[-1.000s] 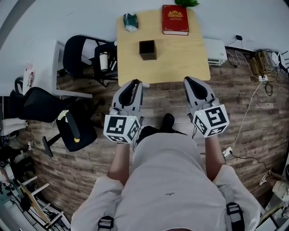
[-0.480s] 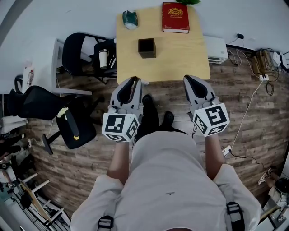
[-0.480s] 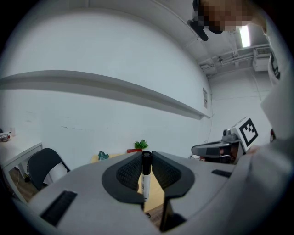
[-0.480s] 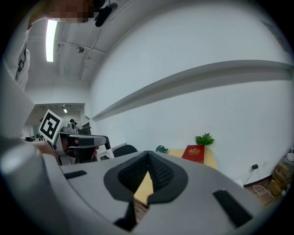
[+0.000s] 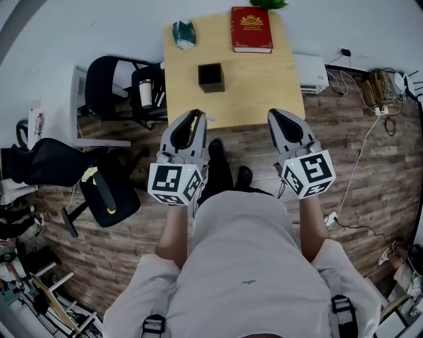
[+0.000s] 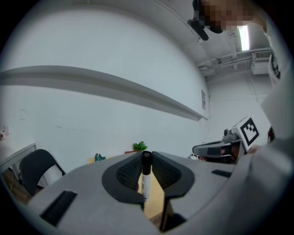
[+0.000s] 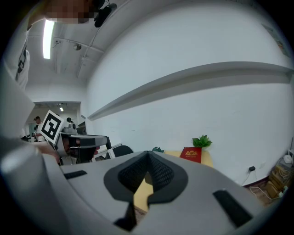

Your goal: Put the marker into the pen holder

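Note:
A white marker with a black cap (image 6: 145,176) stands upright between the pads of my left gripper (image 6: 146,158), which is shut on it. In the head view this left gripper (image 5: 193,119) hovers at the near edge of the wooden table (image 5: 264,92). The black square pen holder (image 5: 211,77) sits on the table, ahead of the left gripper and slightly to its right, well apart. My right gripper (image 5: 281,119) is held level at the table's near right edge. Its jaws (image 7: 148,160) are pressed together with nothing in them.
A red book (image 5: 251,30) lies at the table's far end beside a small green plant (image 5: 268,3). A crumpled green thing (image 5: 183,33) sits at the far left corner. Black office chairs (image 5: 109,86) stand left of the table, and a white unit (image 5: 310,72) with cables stands to its right.
Both grippers have come slightly closer to the table's near edge, the left one also shifting a little left. A foot has stepped forward between them. The marker stays clamped.

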Available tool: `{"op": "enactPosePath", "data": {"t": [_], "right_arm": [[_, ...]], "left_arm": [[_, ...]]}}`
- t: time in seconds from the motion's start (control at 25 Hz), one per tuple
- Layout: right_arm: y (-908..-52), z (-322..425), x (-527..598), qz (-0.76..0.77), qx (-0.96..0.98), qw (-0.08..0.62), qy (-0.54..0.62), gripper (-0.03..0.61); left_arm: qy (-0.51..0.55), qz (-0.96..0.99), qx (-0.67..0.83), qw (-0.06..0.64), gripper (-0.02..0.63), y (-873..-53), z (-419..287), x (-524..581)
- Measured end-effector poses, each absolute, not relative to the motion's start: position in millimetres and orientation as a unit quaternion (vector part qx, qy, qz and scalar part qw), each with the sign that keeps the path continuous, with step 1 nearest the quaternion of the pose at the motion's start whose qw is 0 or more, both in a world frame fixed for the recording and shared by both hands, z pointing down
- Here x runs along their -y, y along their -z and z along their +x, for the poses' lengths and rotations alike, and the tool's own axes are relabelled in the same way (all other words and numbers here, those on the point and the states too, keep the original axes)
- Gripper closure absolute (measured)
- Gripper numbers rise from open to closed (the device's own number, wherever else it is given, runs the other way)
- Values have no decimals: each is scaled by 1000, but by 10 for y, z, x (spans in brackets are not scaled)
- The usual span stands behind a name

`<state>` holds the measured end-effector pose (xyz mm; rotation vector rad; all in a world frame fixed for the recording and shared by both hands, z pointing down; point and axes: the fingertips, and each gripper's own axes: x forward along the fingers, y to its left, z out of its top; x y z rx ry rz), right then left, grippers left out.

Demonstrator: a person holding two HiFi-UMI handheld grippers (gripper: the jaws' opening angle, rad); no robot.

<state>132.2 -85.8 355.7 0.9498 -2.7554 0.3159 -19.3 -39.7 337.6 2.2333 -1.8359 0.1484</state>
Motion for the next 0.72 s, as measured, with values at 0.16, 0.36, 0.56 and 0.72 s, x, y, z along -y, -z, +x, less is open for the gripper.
{"op": "enactPosePath", "data": {"t": [0.16,0.36,0.56,0.72], "right_arm": [[-3515,1179,1022,326,934,106,-104,580],[-3493,976,1229,330,932,110,-103,580],[-3497,738,1445,336,929,115,-105,580],[-3495,545,1616,342,927,117,-105,580]], "left_arm": [[-49,769,625,126,551,-3369,-324,568],[-44,773,619,129,551,-3367,-526,808],[-43,779,611,133,551,-3385,-747,1063],[-40,784,604,137,551,-3411,-934,1273]]}}
